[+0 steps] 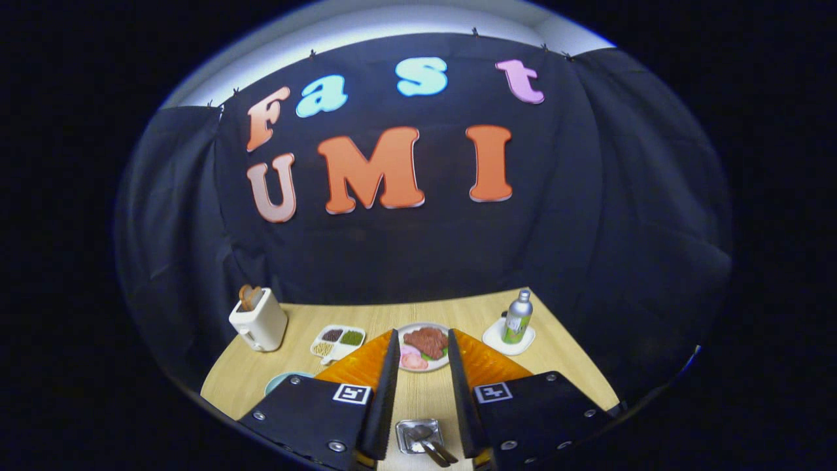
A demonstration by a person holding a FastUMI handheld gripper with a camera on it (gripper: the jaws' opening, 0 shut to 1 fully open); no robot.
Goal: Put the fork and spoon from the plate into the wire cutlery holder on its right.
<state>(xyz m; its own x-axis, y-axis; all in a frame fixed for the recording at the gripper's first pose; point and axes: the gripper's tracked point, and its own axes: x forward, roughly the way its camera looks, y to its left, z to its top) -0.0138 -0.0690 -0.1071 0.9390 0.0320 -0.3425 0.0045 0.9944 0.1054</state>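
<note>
The gripper point(424, 340) stands wide open and holds nothing; low between its fingers, a small metal plate point(418, 435) carries the cutlery point(433, 449). Beyond the fingertips sits a food plate point(425, 347) on the wooden table point(562, 353); farther are a toaster point(259, 320) and a bottle point(518, 318).

White toaster point(259, 320), tan table point(418, 392) (wood-grained), green-labelled silver bottle point(517, 318).

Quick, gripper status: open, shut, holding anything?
Gripper: open, holding nothing; fingers spread above the table, either side of the food plate beyond them.
</note>
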